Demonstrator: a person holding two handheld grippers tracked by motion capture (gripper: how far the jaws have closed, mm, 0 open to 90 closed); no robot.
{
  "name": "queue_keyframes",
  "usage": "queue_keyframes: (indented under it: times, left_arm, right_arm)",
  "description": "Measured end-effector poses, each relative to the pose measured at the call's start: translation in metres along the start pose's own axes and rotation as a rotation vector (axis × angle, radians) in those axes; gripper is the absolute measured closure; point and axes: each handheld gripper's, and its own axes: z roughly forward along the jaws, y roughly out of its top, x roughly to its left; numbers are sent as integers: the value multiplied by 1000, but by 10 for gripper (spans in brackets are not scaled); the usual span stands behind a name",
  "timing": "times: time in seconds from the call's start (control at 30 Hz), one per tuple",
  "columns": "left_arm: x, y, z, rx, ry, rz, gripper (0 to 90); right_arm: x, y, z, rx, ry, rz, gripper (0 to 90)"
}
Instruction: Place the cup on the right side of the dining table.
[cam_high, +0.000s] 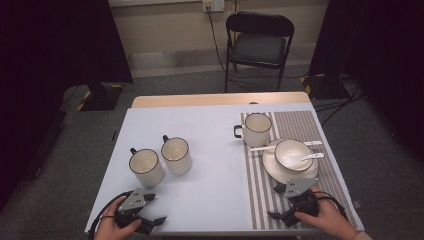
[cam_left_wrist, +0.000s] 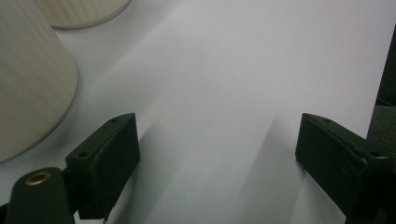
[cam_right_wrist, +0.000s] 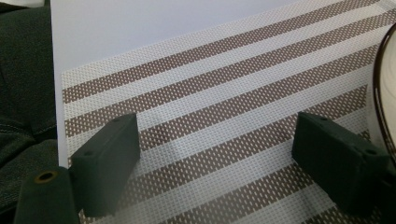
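Careful: cups and a plate sit close to both grippers

Right now both grippers rest low at the near edge of the table (cam_high: 210, 120). The left gripper (cam_high: 150, 215) has its jaws wide apart with nothing between them, just bare white table. The nearest cup (cam_high: 146, 167) stands just ahead of it and a bit to its left, and a second cup (cam_high: 176, 155) stands right beside that one. The two cups are so close that they almost touch.

The right gripper (cam_high: 280, 212) also has its jaws wide apart and holds nothing. It sits over the striped mat (cam_high: 300, 125). The plate (cam_high: 272, 170) is just in front of it, with a bowl (cam_high: 293, 154) on top and a white spoon (cam_high: 310, 156) in the bowl. A third cup (cam_high: 257, 129) stands behind the plate.

What could go wrong? If the left gripper goes for the nearest cup too fast, it could bump it into the second cup, and one may tip. The cups look smooth and round, so a weak grab on the side could slip.

If the right gripper pushes forward, a jaw could hit the plate rim. That would shake the bowl, and the spoon might slide out. A jaw dragged low could also catch the mat and pull everything on it.
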Motion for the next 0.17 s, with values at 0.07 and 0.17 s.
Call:
queue_keyframes:
  times: [0.07,0.17]
  left_arm:
    - [0,0,0,-7,-4,-4,129]
    - [1,-2,0,-26,-14,-28,112]
  right_arm:
    - [0,0,0,0,-1,-1,145]
    - [0,0,0,0,0,0,145]
